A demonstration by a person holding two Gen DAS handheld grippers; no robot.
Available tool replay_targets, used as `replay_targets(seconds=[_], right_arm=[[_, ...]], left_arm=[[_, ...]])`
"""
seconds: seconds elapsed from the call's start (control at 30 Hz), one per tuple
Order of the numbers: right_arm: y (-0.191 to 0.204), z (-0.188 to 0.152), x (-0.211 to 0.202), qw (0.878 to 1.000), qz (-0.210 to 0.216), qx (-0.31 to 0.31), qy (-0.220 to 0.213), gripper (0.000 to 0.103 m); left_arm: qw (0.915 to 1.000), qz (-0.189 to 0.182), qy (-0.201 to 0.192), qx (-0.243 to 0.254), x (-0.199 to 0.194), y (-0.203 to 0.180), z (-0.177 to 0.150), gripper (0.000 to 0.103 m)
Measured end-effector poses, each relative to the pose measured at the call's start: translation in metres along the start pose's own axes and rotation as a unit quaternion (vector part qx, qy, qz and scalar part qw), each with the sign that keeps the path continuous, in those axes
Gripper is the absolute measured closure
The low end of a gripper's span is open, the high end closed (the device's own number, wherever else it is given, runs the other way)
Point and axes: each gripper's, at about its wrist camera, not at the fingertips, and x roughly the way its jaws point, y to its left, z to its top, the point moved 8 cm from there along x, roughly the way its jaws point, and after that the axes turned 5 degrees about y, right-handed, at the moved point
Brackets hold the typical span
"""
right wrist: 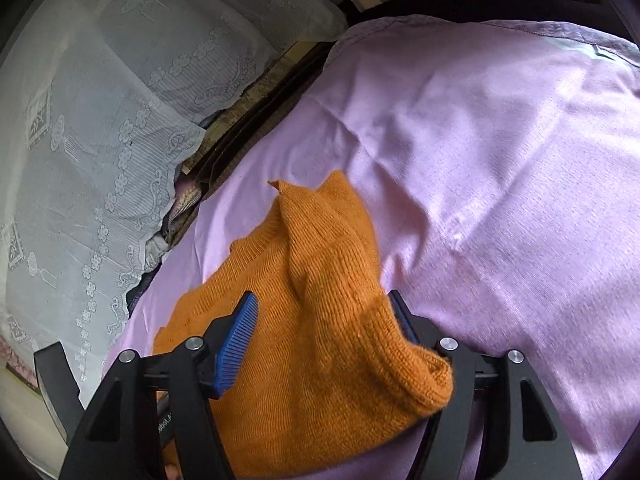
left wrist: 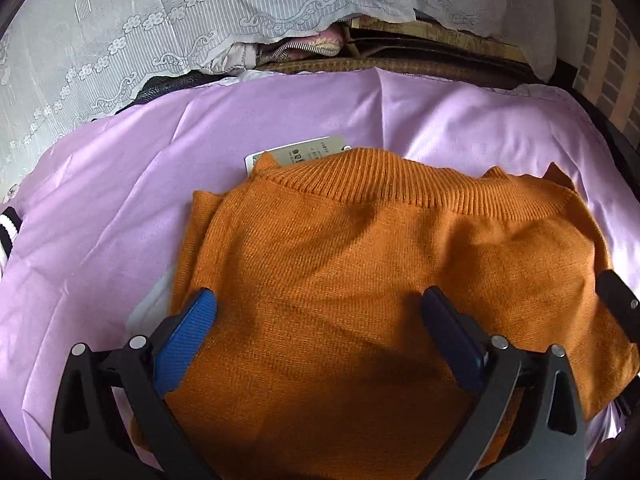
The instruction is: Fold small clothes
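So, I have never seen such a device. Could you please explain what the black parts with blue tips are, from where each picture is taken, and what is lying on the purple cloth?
There is no robot here. A person holds a two-finger gripper in each hand, and each gripper carries a wide-angle camera that looks forward along its fingers. The black arms with blue pads at the bottom of each picture are those fingers.

One picture comes from the left gripper, the other from the right gripper.

An orange knitted sweater lies on a purple sheet, with a paper tag peeking out behind its collar. White lace fabric lies beyond.

The left gripper is open over the sweater. A bunched part of the sweater sits between the right gripper's fingers; I cannot tell whether they press it.
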Motion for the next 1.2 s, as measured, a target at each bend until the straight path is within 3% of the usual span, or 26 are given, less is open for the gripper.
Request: replay_targets(seconds=[0.23,0.37,0.4,0.63,0.8,1.03,1.2], right_arm=[[0.004,0.001,0.005,1.000,0.001,0.003,-0.007,0.042],[-0.006,0.000,0.009,0.999,0.025,0.035,0.007,0.075],[-0.009,0.001,0.009,0.998,0.033,0.044,0.009,0.077],[-0.010,0.002,0.004,0.996,0.067,0.058,0.007,0.082],[-0.008,0.002,-0.002,0.995,0.082,0.060,0.004,0.082],[0.001,-0.002,-0.015,0.998,0.068,0.020,-0.004,0.083],[-0.015,-0.004,-0.003,0.996,0.062,0.059,0.024,0.083]], left_arm=[[0.9999,0.013,0.002,0.005,0.003,0.000,0.000,0.004],[1.0000,0.002,0.000,-0.001,0.001,0.002,-0.001,0.004],[1.0000,-0.005,-0.002,-0.004,0.000,0.003,-0.001,0.004],[0.9977,-0.058,-0.023,-0.028,-0.020,0.017,-0.003,0.004],[0.9967,-0.003,-0.061,-0.054,-0.041,0.053,0.003,0.004],[0.9961,-0.019,0.021,-0.083,-0.006,0.071,-0.011,0.004],[0.9952,-0.034,0.023,-0.088,-0.005,0.072,-0.015,0.004]])
